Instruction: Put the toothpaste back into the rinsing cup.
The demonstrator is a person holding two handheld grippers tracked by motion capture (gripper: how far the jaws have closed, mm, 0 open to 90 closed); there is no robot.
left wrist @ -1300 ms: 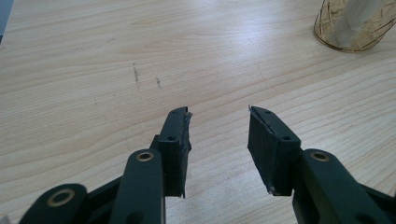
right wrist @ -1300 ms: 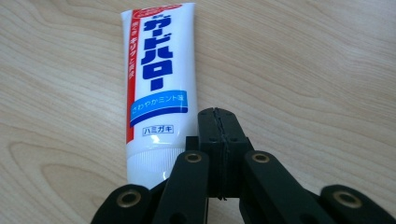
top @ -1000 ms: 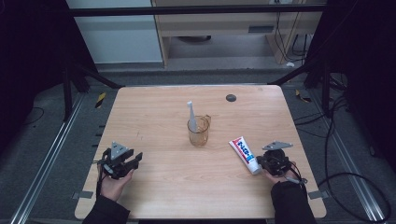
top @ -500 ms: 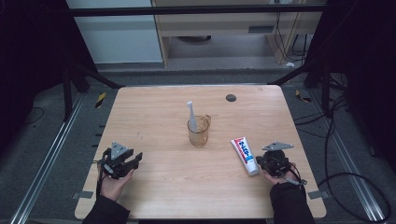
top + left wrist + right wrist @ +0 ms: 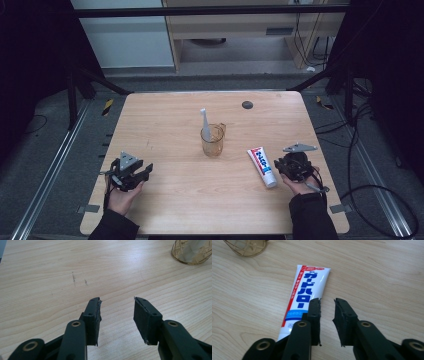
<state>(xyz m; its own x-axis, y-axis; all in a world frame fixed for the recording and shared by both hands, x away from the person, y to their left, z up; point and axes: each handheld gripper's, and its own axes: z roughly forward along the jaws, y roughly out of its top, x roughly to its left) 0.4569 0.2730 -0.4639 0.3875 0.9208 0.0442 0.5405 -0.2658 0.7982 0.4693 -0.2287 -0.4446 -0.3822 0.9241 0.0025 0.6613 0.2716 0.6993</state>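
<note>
— So what just changed?
— Jaws of the right gripper [image 5: 327,302] have just been opening; nothing sits between them, and the toothpaste tube [image 5: 305,292] lies flat on the table [image 5: 165,200] just beside the left jaw.
— And the other one?
— Left gripper [image 5: 117,301] is partly open, empty. Farther off, a toothbrush [image 5: 205,125] stands in the cup [image 5: 213,142].

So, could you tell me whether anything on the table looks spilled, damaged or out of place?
Nothing stands out. The toothbrush stands in the cup, the toothpaste tube lies flat and intact beside the right gripper, and the table shows only faint scuffs.
</note>
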